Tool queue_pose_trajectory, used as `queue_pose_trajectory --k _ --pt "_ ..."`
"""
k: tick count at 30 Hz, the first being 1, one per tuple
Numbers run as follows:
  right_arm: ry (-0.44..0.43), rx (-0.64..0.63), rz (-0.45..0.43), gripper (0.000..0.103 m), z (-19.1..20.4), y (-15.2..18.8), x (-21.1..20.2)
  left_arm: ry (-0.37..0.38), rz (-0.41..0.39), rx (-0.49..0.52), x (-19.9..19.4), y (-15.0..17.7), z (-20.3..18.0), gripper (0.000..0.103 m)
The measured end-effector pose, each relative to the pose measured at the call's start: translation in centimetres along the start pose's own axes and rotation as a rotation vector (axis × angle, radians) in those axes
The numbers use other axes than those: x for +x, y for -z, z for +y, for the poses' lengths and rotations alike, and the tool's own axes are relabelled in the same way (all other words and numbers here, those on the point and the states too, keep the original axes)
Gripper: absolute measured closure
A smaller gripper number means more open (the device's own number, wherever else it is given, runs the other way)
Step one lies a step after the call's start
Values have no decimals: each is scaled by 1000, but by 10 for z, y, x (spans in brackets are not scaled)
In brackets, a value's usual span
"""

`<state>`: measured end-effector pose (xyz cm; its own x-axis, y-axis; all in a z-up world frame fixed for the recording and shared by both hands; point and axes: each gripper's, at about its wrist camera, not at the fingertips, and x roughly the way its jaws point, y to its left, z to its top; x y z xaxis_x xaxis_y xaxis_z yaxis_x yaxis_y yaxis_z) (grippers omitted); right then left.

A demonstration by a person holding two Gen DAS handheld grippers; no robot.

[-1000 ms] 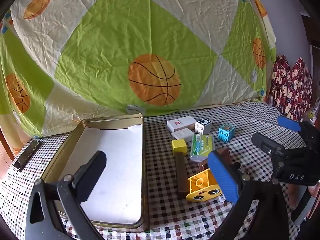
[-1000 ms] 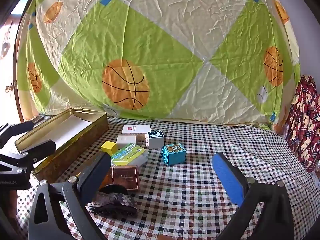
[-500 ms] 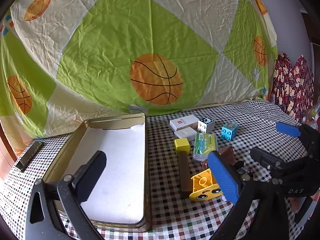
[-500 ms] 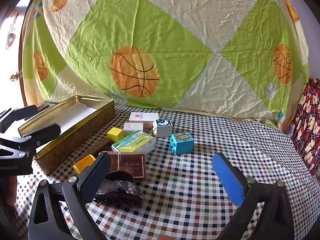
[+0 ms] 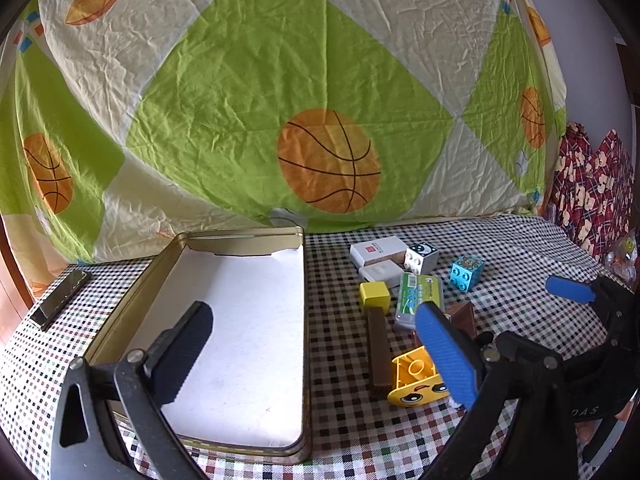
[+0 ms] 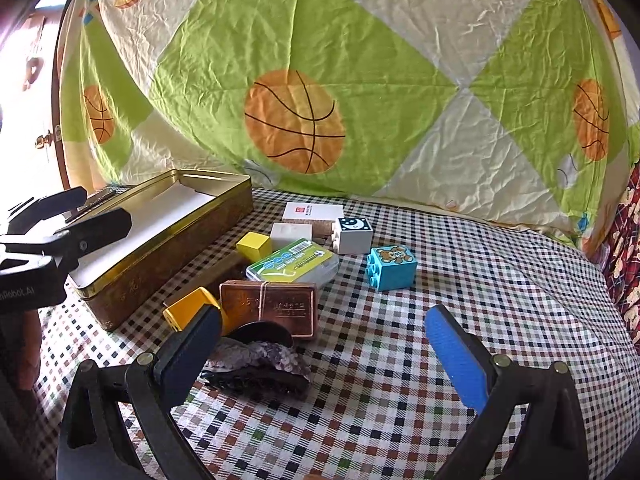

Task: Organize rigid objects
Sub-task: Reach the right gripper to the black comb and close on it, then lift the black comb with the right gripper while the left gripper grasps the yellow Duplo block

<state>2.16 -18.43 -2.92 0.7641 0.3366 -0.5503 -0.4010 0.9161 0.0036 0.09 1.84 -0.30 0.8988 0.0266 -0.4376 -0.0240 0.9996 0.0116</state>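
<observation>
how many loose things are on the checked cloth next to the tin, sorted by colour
yellow: 2, cube and face brick
white: 3, box, small block, moon brick
blue: 1, bear brick
green: 1, flat case
brown: 2, copper box, long bar
dark: 1, sequinned clip
total: 10

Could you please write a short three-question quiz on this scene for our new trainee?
1. True or false: the tin already holds a block.
2. Which lies nearest the blue block? A. the white block B. the yellow cube C. the brown bar
3. Fill in: both the left gripper and the right gripper are ____.

Key
1. False: only its white lining shows.
2. A
3. open, each holding nothing.
</observation>
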Motion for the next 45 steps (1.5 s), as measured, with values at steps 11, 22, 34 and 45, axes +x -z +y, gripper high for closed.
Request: queue_pose_trajectory --k 11,22,34,45 --pt "-73 -94 89 1 21 5 12 37 9 3 -2 2 -4 0" --pt "-72 -145 246 7 30 12 38 61 28 19 0 5 -10 0" --pt "-73 -20 247 30 10 12 38 79 30 101 0 10 -29 0" --pt "38 89 233 30 -25 13 37 126 79 199 9 22 -60 2"
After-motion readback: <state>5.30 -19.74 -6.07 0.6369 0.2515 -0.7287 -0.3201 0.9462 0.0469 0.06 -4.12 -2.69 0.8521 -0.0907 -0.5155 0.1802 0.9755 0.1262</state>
